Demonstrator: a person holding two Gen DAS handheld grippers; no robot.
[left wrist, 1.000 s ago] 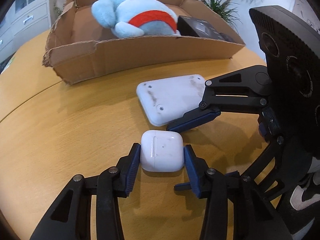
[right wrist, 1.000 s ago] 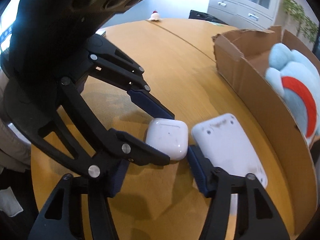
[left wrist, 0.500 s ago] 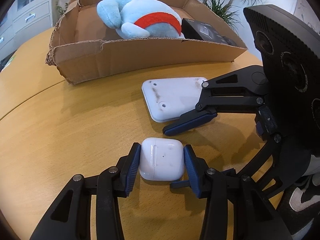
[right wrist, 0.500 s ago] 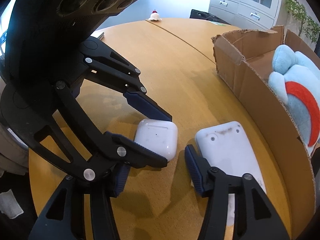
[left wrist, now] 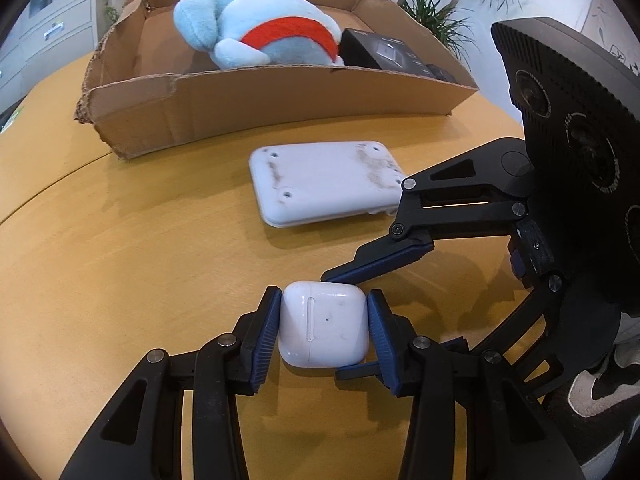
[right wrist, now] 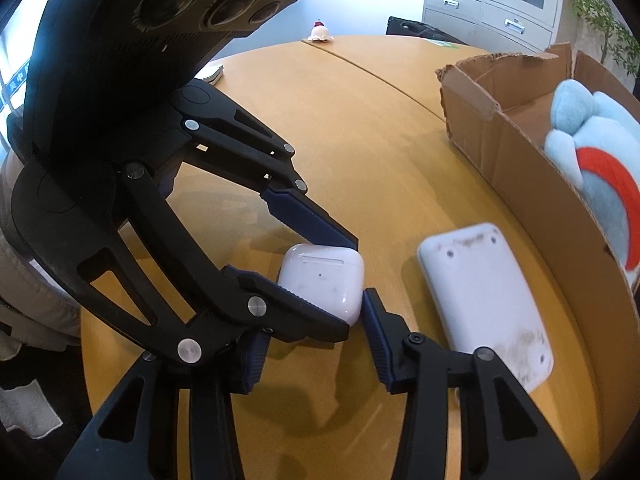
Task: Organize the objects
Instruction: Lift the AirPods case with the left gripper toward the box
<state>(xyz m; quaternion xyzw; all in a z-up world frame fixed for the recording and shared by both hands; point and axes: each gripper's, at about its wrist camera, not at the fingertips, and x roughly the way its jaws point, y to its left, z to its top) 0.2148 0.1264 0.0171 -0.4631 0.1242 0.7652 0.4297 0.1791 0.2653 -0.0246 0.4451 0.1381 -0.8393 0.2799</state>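
While the left gripper (left wrist: pixel 323 330) has its jaws squeezed onto both sides of the white earbud case (left wrist: pixel 323 326), the case sits flat on the wooden worktop (left wrist: pixel 120 264). The right gripper (right wrist: pixel 316 328) comes in from the side with its jaws spread wide around that same case; one blue finger (right wrist: pixel 376 336) is right up against its corner, the other is mostly hidden, so no grip there as far as I can see. Just beyond lies a white flat device (left wrist: pixel 326 182), face down, close to the cardboard box (left wrist: pixel 256 100). Inside the box are a blue plush toy (left wrist: pixel 256 30) and a small black box (left wrist: pixel 380 54).
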